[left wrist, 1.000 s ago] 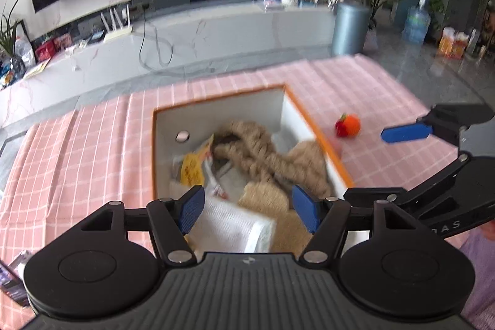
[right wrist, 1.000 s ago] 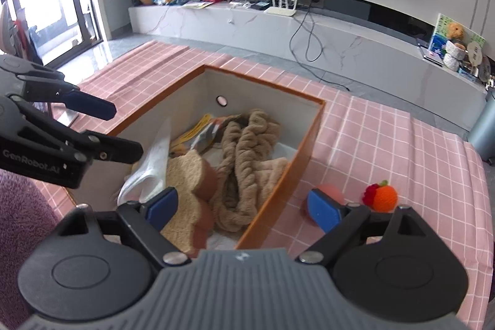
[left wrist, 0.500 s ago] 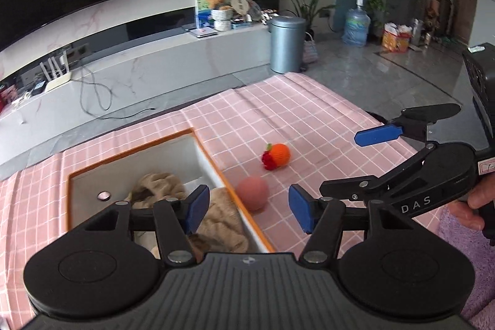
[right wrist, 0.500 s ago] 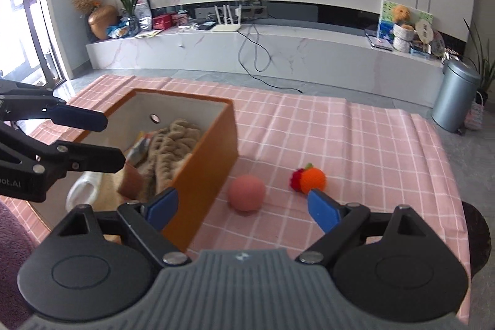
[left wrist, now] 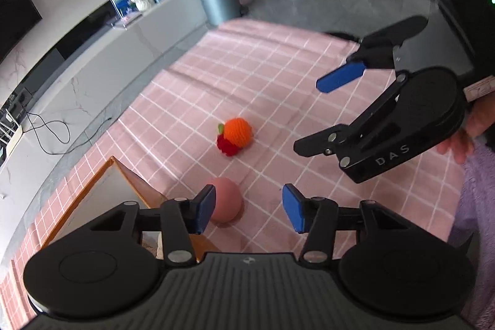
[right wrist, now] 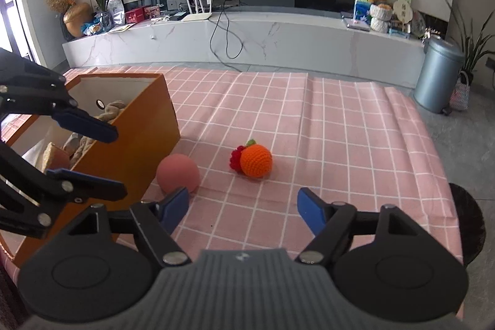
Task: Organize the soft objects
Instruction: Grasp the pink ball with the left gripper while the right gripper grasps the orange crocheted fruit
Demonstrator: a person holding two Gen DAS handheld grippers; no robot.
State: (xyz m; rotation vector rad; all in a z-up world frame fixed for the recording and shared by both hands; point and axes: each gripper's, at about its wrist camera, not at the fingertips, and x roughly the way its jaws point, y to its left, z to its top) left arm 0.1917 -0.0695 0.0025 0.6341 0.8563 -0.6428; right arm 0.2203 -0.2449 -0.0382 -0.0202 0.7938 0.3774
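Observation:
An orange box (right wrist: 136,141) with a white inside holds a beige knitted scarf (right wrist: 109,110) and other soft items. A pink ball (right wrist: 178,173) lies on the pink checked cloth right beside the box; it also shows in the left wrist view (left wrist: 227,201). A crocheted orange with a red berry (right wrist: 254,160) lies further right, and in the left wrist view (left wrist: 235,135). My left gripper (left wrist: 247,211) is open and empty, just right of the ball. My right gripper (right wrist: 243,207) is open and empty, in front of both toys.
The pink checked tablecloth (right wrist: 340,129) covers the table, whose right edge drops to grey floor. A grey bin (right wrist: 437,73) stands beyond the far right corner. A low white TV bench (right wrist: 247,33) with cables runs along the back wall.
Both grippers have swung right, away from above the box toward the ball and the crocheted orange. Both stay open and empty.

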